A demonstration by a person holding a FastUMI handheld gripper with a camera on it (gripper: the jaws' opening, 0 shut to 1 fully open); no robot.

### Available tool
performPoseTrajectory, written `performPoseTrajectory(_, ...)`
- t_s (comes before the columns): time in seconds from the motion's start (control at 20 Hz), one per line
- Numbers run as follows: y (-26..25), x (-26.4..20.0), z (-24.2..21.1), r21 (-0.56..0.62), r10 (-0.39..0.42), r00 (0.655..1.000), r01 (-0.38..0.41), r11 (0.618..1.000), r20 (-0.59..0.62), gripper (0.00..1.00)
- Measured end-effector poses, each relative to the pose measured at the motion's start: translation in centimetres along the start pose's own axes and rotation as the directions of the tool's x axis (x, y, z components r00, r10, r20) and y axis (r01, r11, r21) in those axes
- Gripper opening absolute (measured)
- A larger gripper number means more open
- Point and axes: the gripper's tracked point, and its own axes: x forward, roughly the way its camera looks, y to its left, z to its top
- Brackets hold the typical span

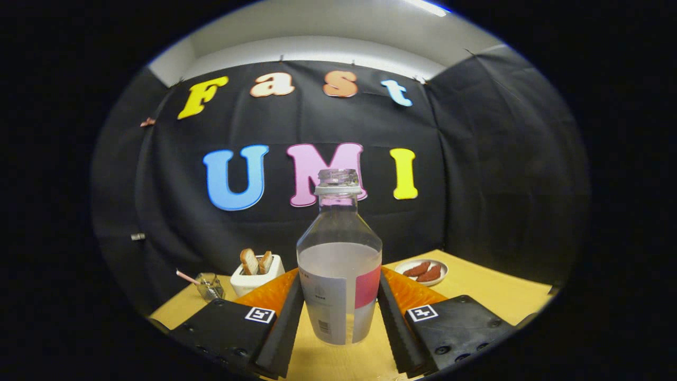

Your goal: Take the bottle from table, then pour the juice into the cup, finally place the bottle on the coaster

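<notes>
While the bottle (pixel 339 275) stands upright on the table (pixel 497 291), the gripper (pixel 338 312) has it right between its fingers, both pads looking pressed against the lower body at label height, so I'd call that a pinch on the bottle. No cap on the neck, and it's a bit over half full of pale cloudy juice, so it'll probably feel fairly hefty and slosh if tipped fast. Clear plastic or glass, can't tell which, but smooth either way, and the label probably gives some bite. Gripping low on the wide part seems fine for lifting, though the top may want to tip when pouring. Beyond the left finger sits a white holder with toast (pixel 257 274) and a small glass cup (pixel 209 286); a plate of sausages (pixel 424 272) sits beyond the right.
</notes>
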Motion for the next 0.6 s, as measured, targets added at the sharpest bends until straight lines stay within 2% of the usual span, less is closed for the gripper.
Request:
performPoseTrajectory(0.1,0.7,1.8,-1.9,-0.084,0.009,1.0,-0.007,0.996,0.016,0.75)
performPoseTrajectory(0.2,1.1,3.5,-3.7,-0.112,-0.012,1.0,0.013,0.994,0.006,0.75)
performPoseTrajectory(0.6,-0.1,8.4,-10.6,-0.067,-0.108,0.993,0.105,0.992,-0.052,0.76)
